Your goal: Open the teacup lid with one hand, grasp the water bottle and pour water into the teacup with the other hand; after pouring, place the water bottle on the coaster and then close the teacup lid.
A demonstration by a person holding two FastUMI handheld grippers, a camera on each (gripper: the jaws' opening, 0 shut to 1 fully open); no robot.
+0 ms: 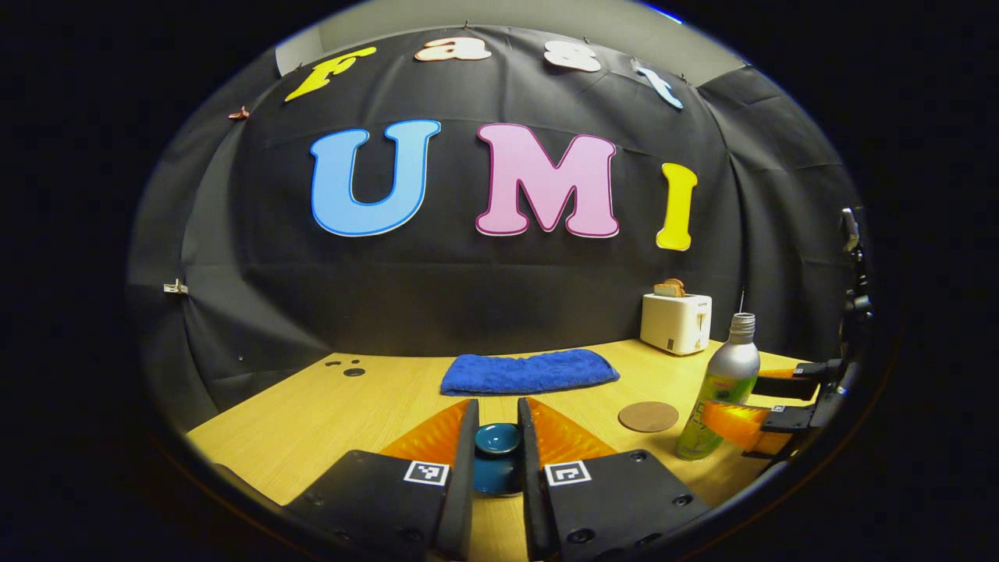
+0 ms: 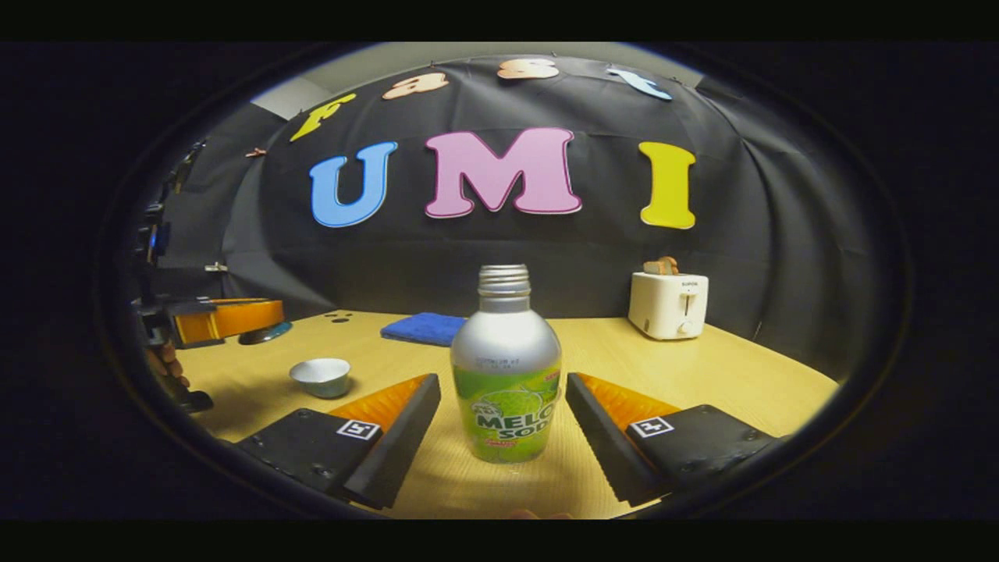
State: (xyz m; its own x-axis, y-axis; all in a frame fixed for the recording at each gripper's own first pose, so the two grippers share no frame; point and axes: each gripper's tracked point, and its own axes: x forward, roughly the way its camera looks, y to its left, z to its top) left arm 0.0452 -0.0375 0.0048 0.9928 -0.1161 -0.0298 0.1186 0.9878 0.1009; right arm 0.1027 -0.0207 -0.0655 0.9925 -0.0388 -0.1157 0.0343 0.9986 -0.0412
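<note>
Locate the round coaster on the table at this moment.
In the left gripper view the coaster lies flat on the table, right of centre, just left of the bottle and in front of the blue towel.

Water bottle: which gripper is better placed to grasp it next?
Right. The right gripper is open, with the water bottle standing between its fingers. The left gripper is busy, shut on the teacup lid.
</note>
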